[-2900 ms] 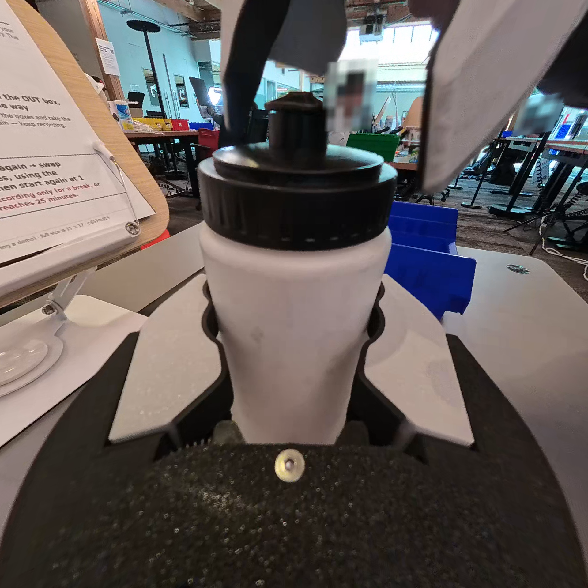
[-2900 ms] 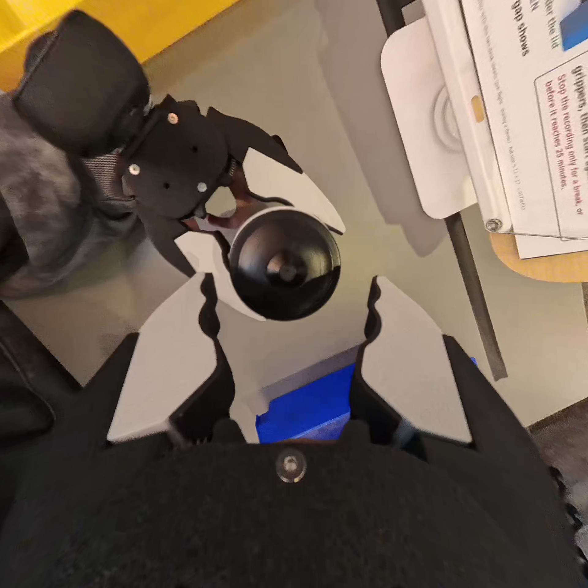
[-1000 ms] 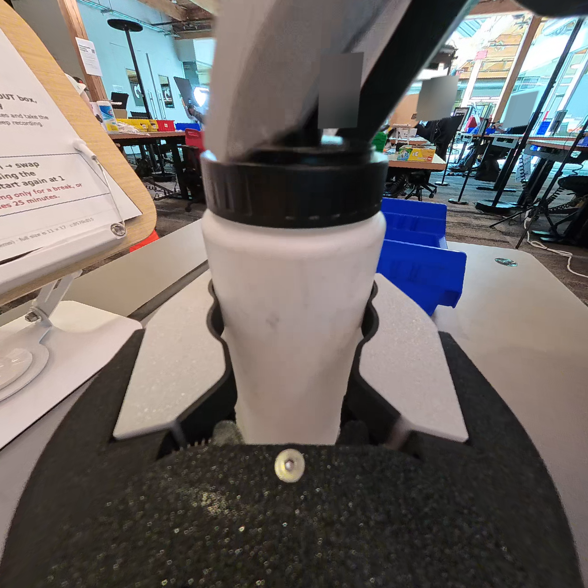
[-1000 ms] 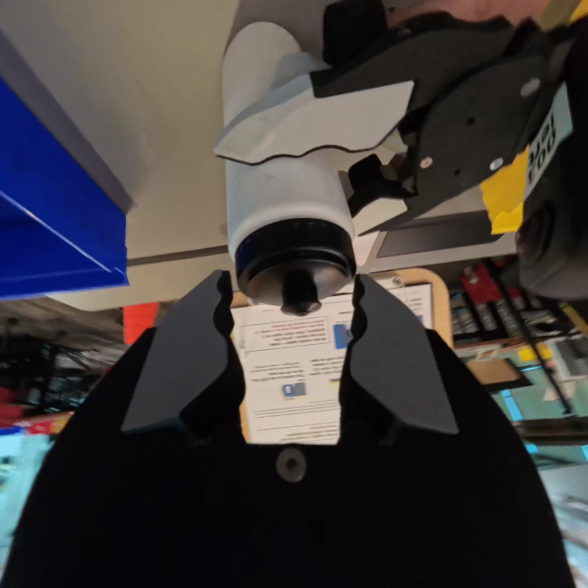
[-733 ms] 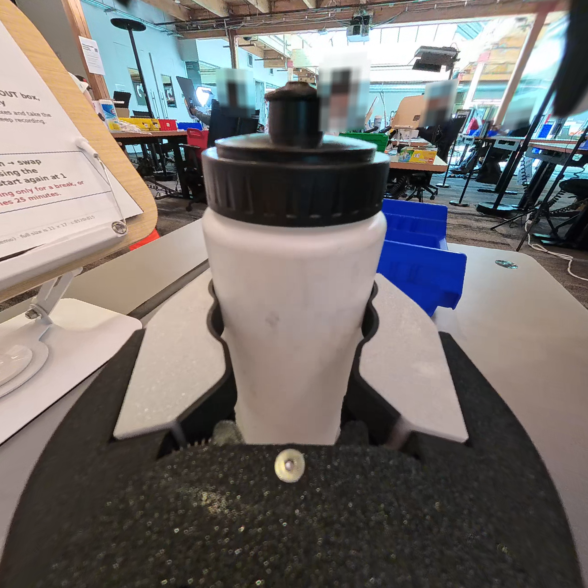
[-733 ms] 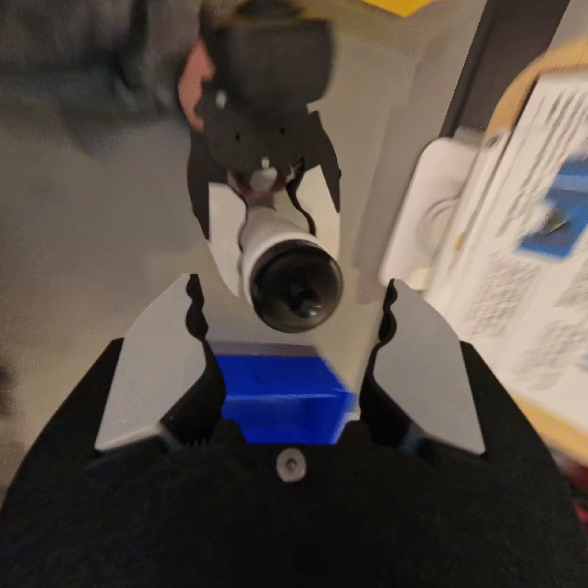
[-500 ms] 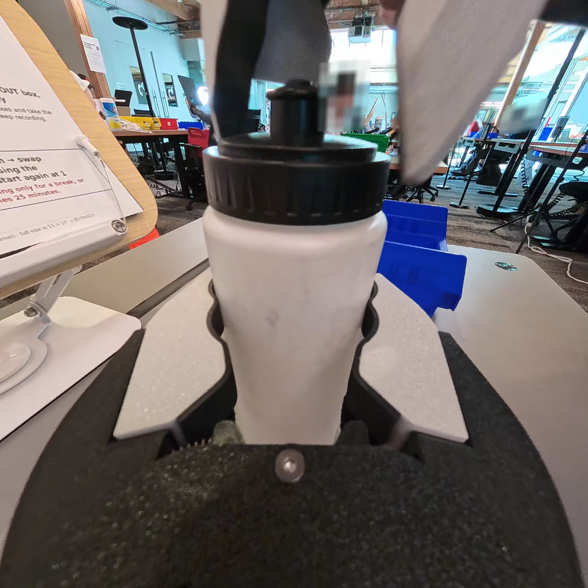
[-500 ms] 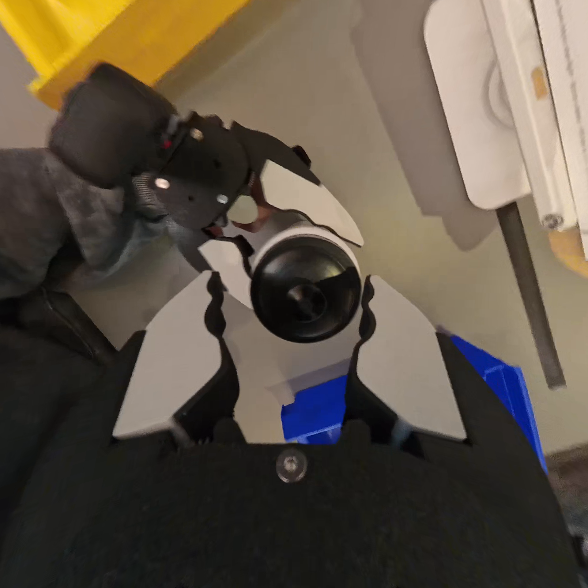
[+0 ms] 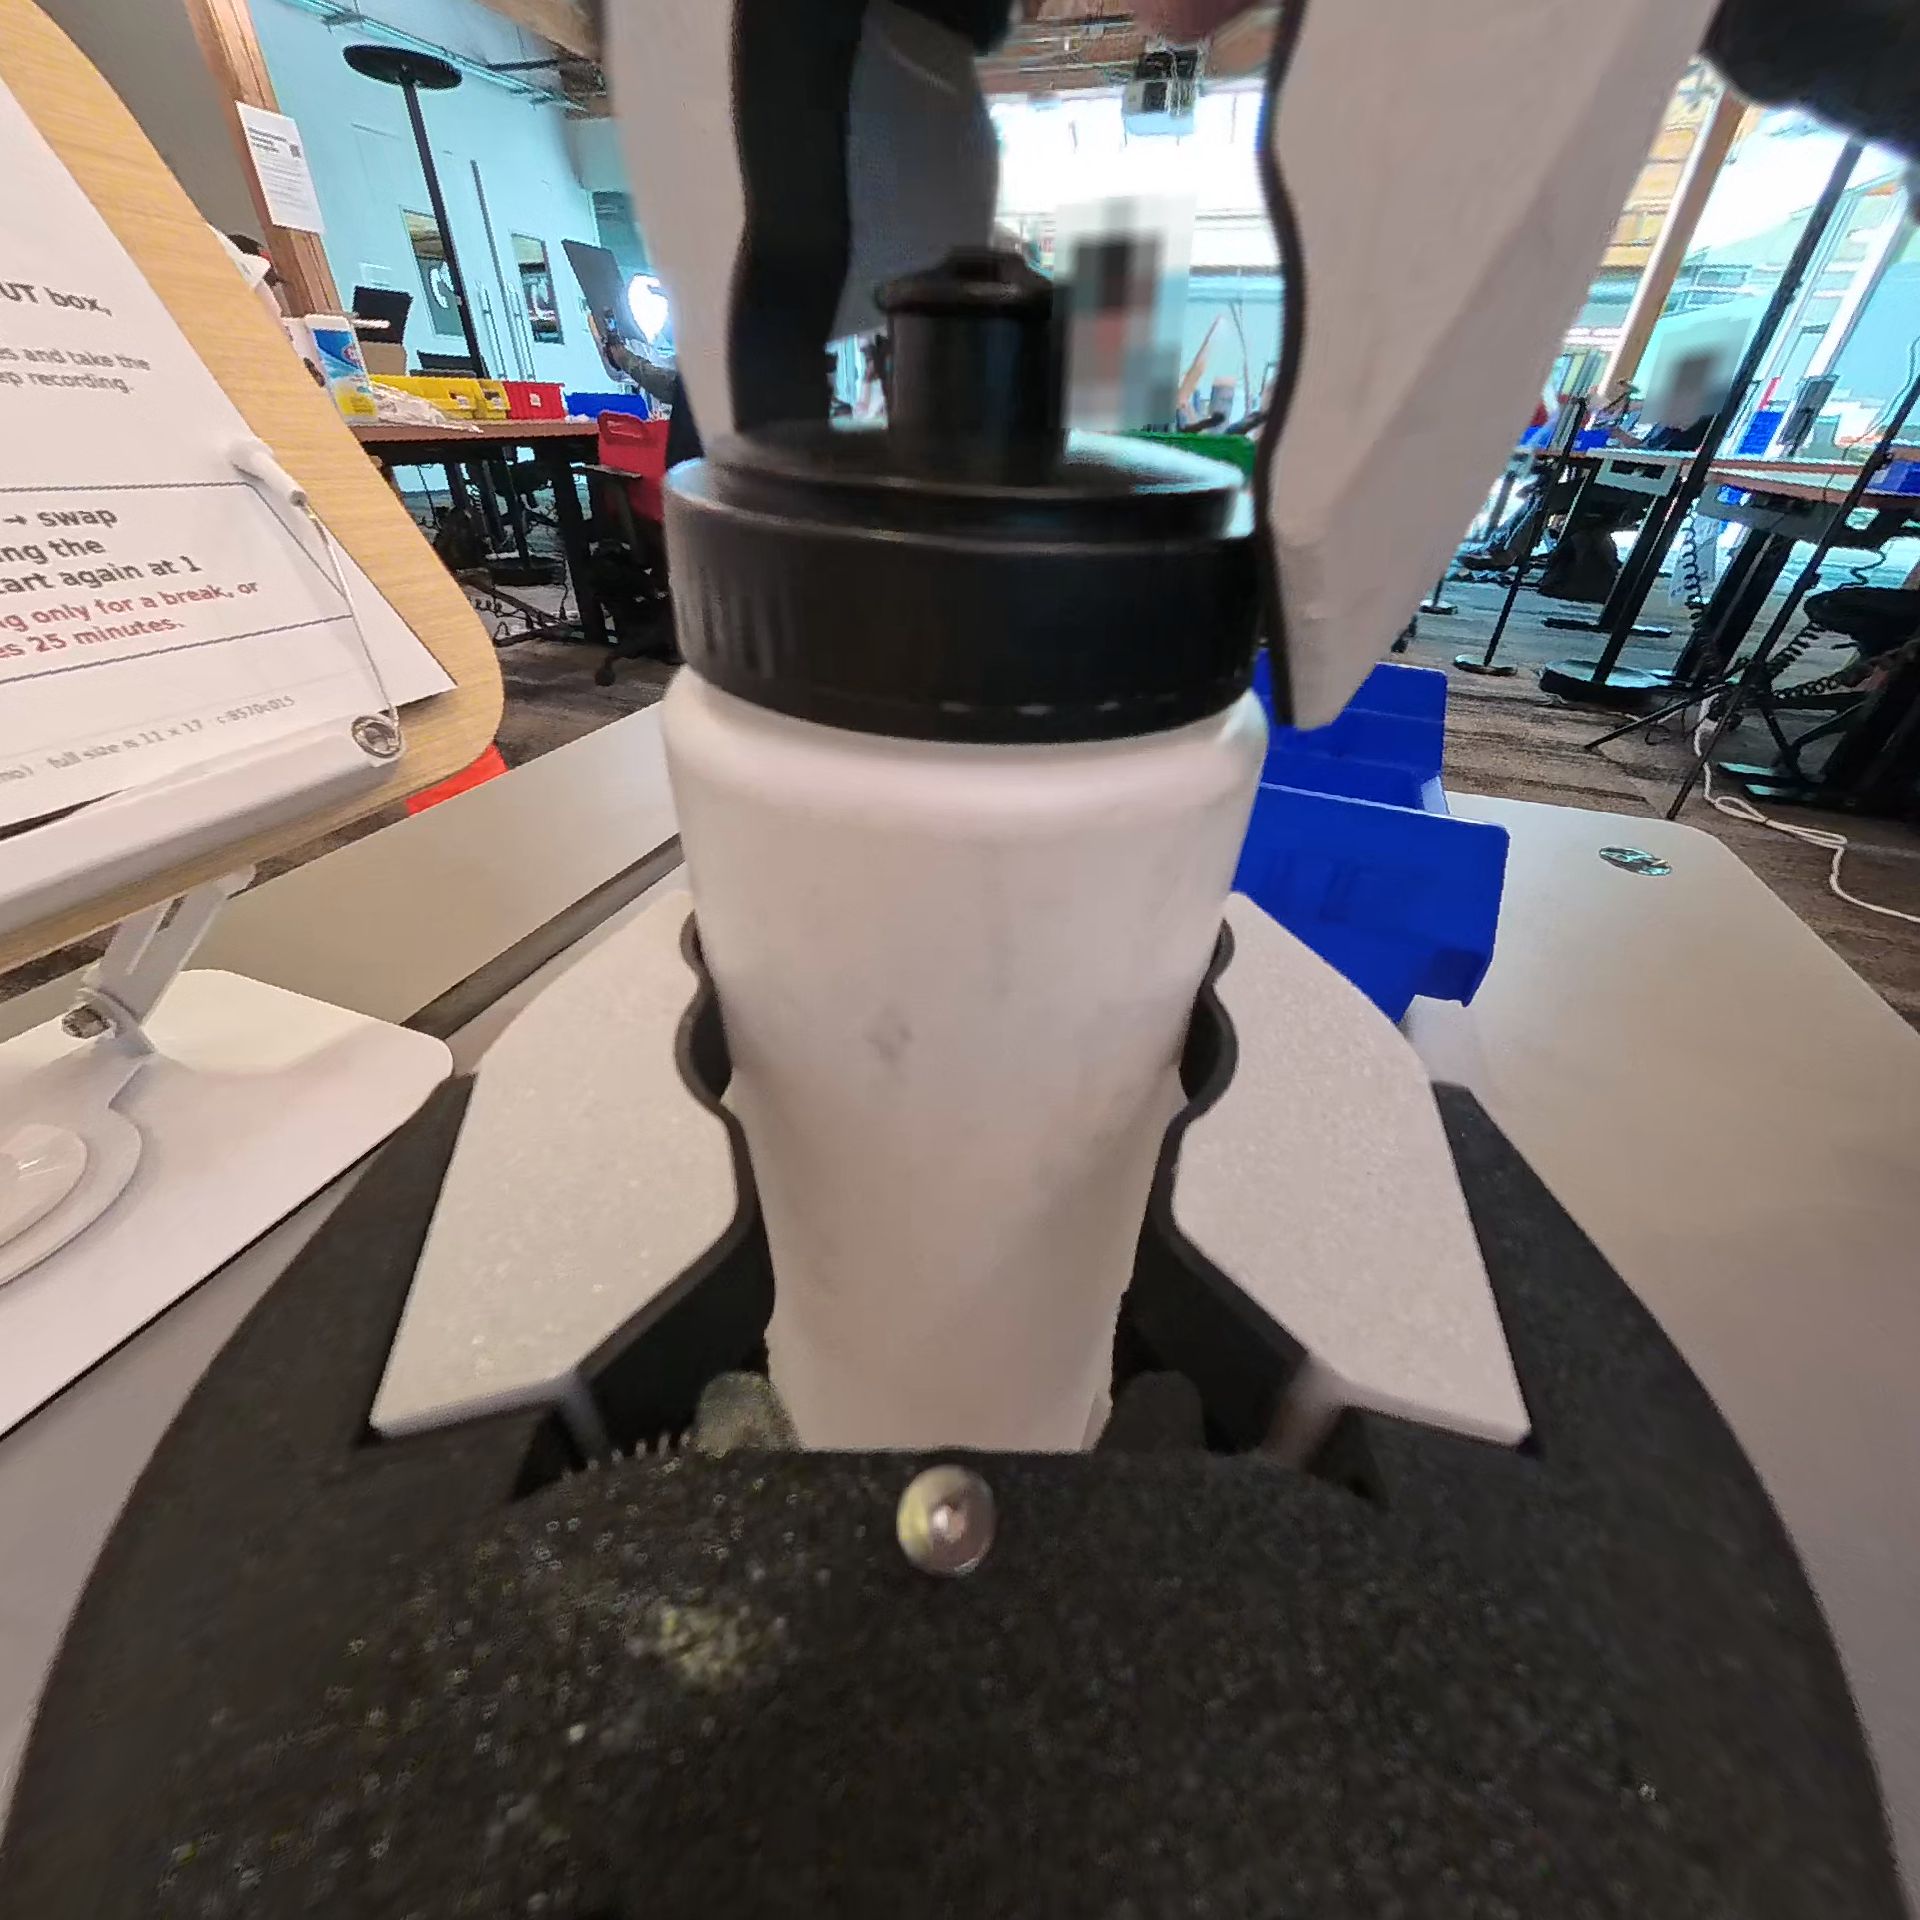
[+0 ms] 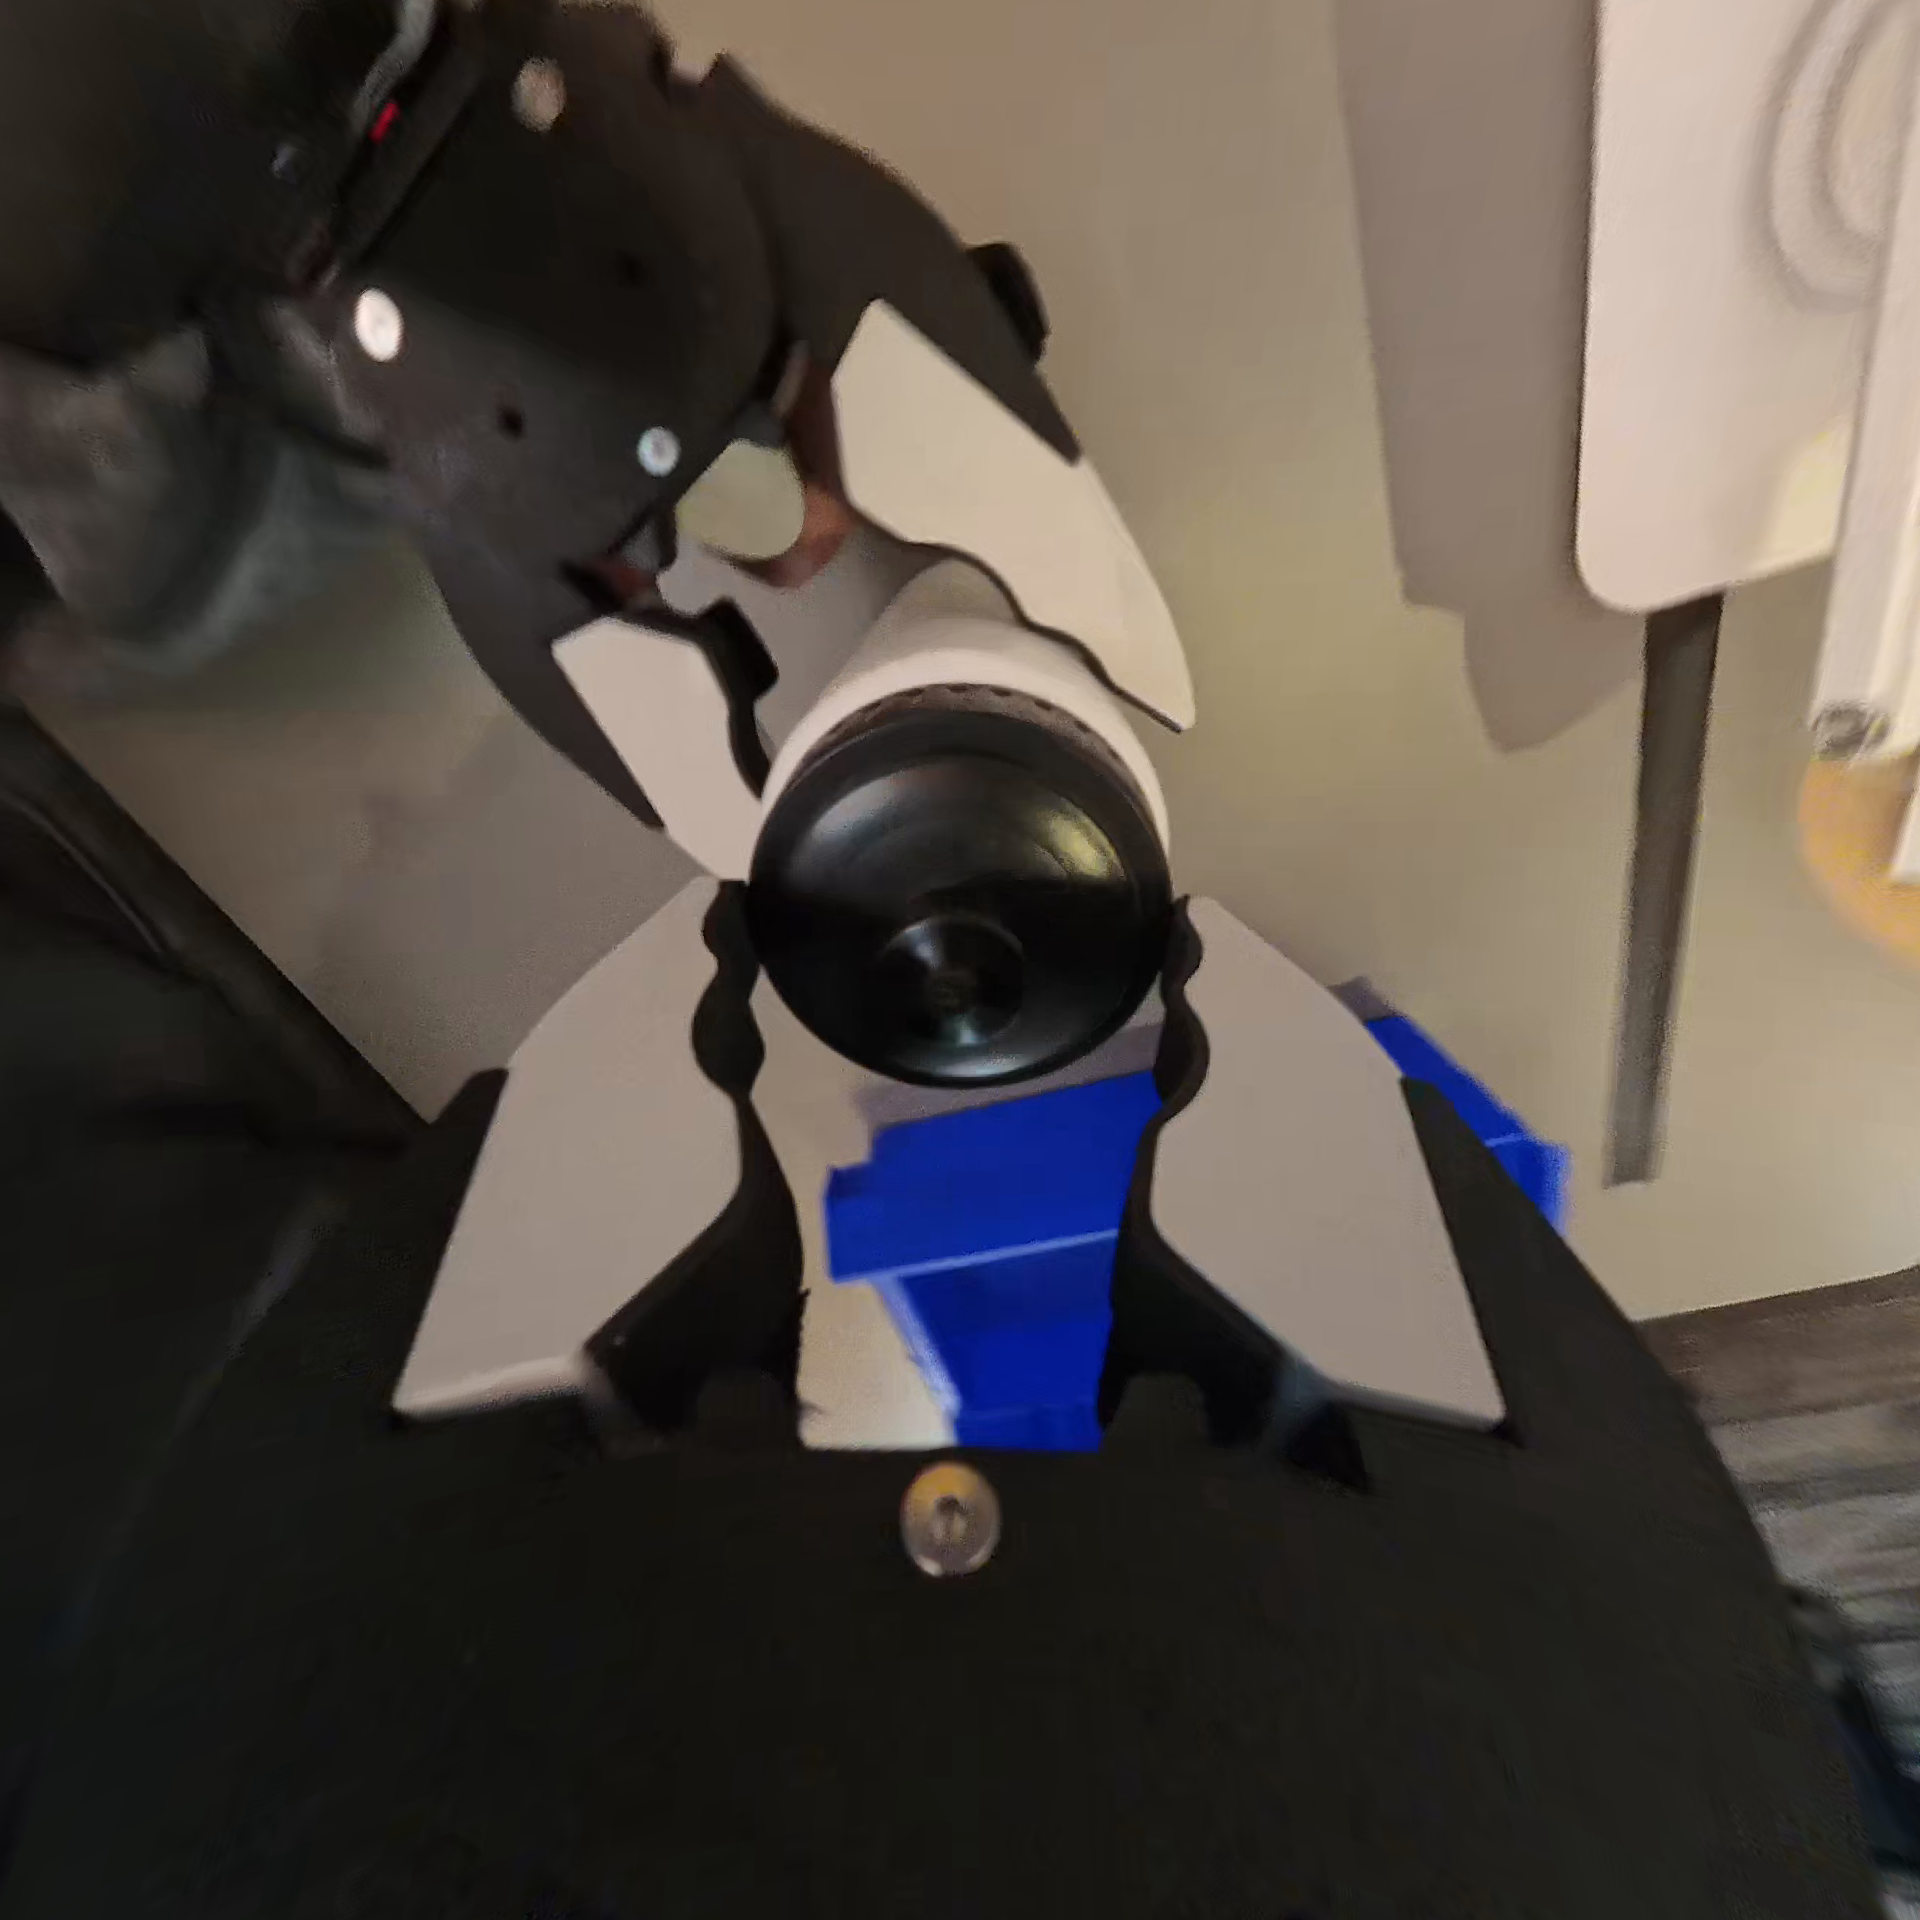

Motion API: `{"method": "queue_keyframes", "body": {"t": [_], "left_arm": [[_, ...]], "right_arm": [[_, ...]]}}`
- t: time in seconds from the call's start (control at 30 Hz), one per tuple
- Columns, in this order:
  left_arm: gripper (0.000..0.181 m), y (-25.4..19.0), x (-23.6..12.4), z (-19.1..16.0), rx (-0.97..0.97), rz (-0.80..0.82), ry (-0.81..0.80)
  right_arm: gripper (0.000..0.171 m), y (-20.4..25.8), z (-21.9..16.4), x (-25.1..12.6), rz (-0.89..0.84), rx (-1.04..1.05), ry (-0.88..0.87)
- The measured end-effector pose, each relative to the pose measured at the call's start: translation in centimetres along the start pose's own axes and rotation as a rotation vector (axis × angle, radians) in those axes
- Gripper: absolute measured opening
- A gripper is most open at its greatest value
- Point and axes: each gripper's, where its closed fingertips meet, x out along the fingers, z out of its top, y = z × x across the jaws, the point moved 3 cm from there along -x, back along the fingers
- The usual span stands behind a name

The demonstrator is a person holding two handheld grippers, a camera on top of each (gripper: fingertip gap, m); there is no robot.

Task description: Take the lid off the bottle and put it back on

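Left gripper (image 9: 954, 1049) fingers (image 9: 582, 1164) clenched around the lower body of the white plastic bottle (image 9: 961, 966), held upright above the pale grey counter (image 9: 1683, 1039). Black ribbed screw lid (image 9: 961, 613) with spout seated on the bottle's neck. Right gripper (image 10: 951, 997) above the bottle, pointing down, fingers (image 10: 623, 1143) spread to the lid's width, tips flanking the lid's rim; actual contact not discernible. Blue plastic bin (image 9: 1361, 883) just behind the bottle.

Bright daylight from far windows in the left view; right view dimmer, motion-blurred, with wide-angle bending at edges.
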Motion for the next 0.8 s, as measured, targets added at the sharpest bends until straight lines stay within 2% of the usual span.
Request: {"method": "queue_keyframes", "body": {"t": [0.23,0.43,0.53,0.6,0.67,0.77,0.8], "left_arm": [[0.087,-0.2,0.2,0.0,-0.009,-0.016,-0.001],[0.087,-0.1,0.1,0.0,-0.016,-0.025,-0.006],[0.087,-0.1,0.0,0.0,-0.017,-0.026,-0.006],[0.087,-0.1,0.0,0.0,-0.017,-0.026,-0.006],[0.087,-0.1,0.1,0.0,-0.020,-0.027,-0.006],[0.087,-0.1,0.0,0.0,-0.020,-0.027,-0.005],[0.087,-0.1,0.0,0.0,-0.022,-0.028,-0.004]], "right_arm": [[0.074,-0.6,0.1,-0.4,-0.112,-0.762,0.137],[0.074,-0.7,0.7,-0.6,-0.388,-1.478,0.366],[0.073,-0.4,1.1,-0.7,-0.534,-1.776,0.399],[0.073,-0.4,1.1,-0.8,-0.597,-1.887,0.401],[0.073,-0.5,1.0,-0.8,-0.642,-1.902,0.375],[0.068,-0.5,0.5,-1.1,-0.665,-1.776,0.302],[0.079,-0.6,0.6,-1.5,-0.679,-1.689,0.246]]}}
